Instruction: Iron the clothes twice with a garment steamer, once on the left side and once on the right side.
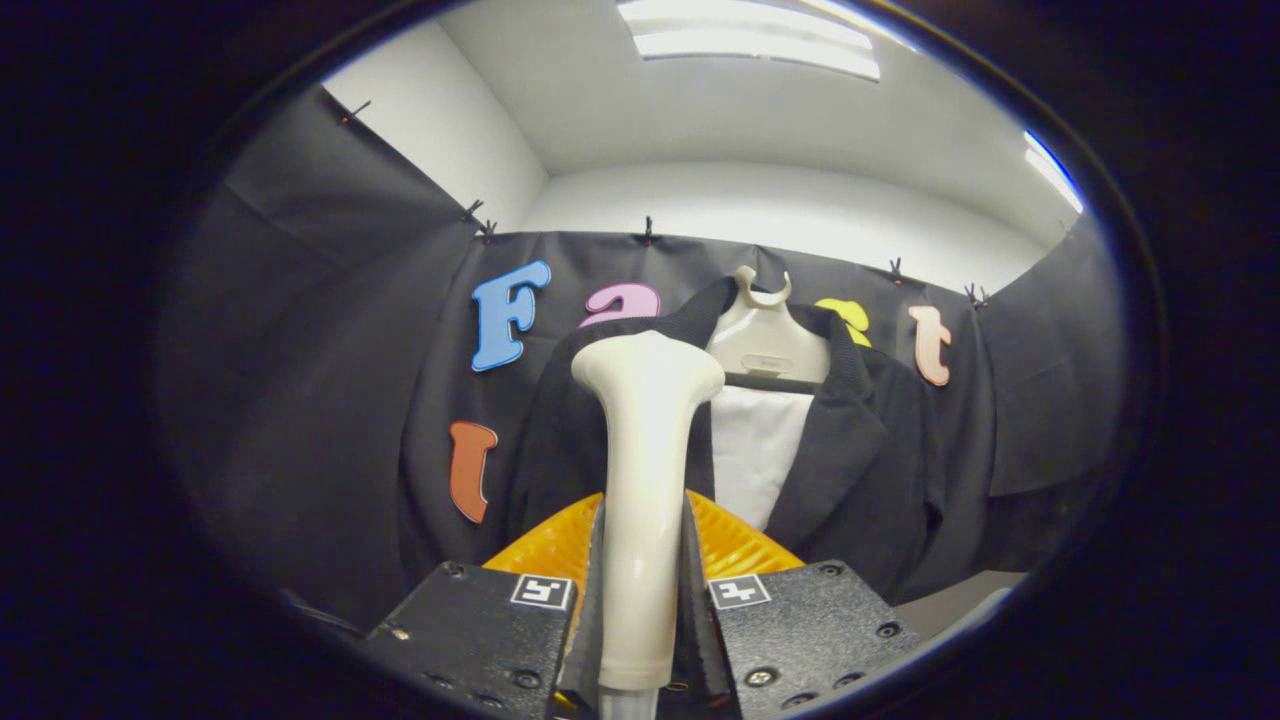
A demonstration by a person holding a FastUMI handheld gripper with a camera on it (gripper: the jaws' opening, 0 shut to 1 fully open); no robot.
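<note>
My gripper [642, 560] is shut on the handle of a cream garment steamer [645, 440], which stands upright between the fingers with its wide head at the top. Beyond it hangs a dark jacket [860, 450] on a pale hanger [765, 340], with a white panel [755, 450] showing in its open front. The steamer head sits in front of the jacket's left lapel and shoulder; I cannot tell whether it touches the cloth. The steamer hides part of the jacket's left side.
The booth's black cloth wall [320, 400] runs behind and around the jacket, clipped along its top edge. White walls and a ceiling light [750, 35] are above. A pale surface [960, 600] shows low on the right.
</note>
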